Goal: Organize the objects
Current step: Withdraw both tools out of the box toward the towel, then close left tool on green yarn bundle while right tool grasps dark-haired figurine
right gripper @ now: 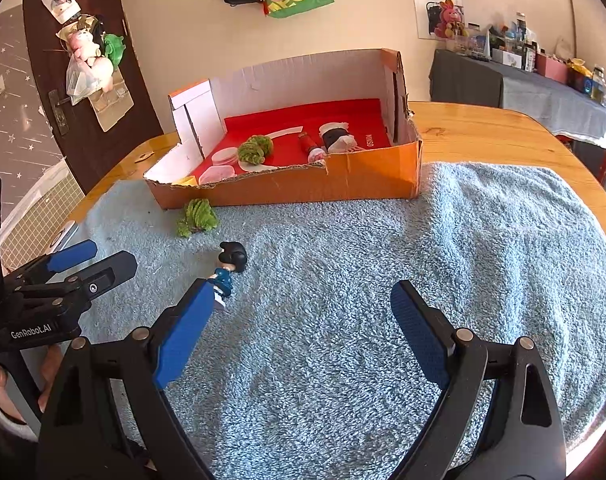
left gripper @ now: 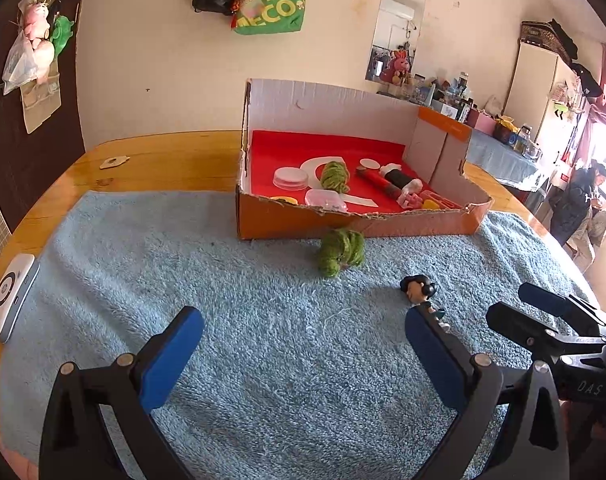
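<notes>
Right claw (right gripper: 303,308) beside figurine (right gripper: 229,268).

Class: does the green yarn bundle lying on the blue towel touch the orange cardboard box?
Apart. The right wrist view shows a strip of blue towel between the green yarn bundle and the orange cardboard box.

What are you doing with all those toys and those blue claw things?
A person is tidying small toys into the cardboard box. Some are already inside it, like a green yarn bundle. Two are left on the blue towel: another green yarn bundle and a little doll. The left gripper and the right gripper hang over the towel, jaws wide open, holding nothing.
</notes>
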Motion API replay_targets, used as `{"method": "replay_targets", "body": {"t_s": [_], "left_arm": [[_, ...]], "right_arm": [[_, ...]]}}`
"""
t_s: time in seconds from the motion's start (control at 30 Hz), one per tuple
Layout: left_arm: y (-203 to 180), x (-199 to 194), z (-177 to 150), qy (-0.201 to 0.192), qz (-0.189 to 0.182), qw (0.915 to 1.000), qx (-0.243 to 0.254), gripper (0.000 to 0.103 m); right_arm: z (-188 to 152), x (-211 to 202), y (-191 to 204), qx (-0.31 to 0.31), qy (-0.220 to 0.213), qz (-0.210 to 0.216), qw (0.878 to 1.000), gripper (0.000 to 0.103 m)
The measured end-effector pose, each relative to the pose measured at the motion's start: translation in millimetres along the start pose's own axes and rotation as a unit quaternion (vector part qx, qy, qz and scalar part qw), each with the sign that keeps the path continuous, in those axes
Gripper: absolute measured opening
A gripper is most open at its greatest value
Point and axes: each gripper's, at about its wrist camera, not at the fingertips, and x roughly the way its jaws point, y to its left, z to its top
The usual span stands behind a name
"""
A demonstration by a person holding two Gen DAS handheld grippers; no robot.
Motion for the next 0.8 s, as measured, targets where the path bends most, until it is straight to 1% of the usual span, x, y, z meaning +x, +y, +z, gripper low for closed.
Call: {"method": "replay_targets", "body": {"t_s": [0.17,0.37,0.53,0.57,0.67,0.73,0.8], "left_arm": [[-0.3,0.8,2.3,-0.002,0.005,1.0,0.007,0.103],[7.6,3.9,4.8,0.001,0.019,0.9998,0.006,0.103],[19.4,8.3,6.9,0.009,0.026,0.9996,-0.006,0.103],[21.2,9.4,7.6,0.011,0.025,0.9996,-0.008,0.103],[23.4,11.9,10.3,0.017,0.019,0.9996,-0.01,0.103],[22.0,13.1,13.4,0.019,0.018,0.9997,-0.005,0.103],[18.7,16.4,17.7,0.023,0.015,0.9996,0.005,0.103]], "right_arm": [[4.4,11.9,9.5,-0.021,0.016,-0.002,1.0,0.091],[12.0,31.7,24.1,-0.041,0.042,0.012,0.998,0.09],[11.0,49.3,38.9,-0.08,0.073,0.001,0.994,0.09],[10.4,53.2,41.0,-0.087,0.082,-0.004,0.993,0.091],[11.6,55.3,41.9,-0.107,0.084,-0.032,0.99,0.091],[14.4,51.9,31.4,-0.098,0.084,-0.043,0.991,0.09],[19.1,46.4,14.0,-0.08,0.078,-0.063,0.992,0.091]]}}
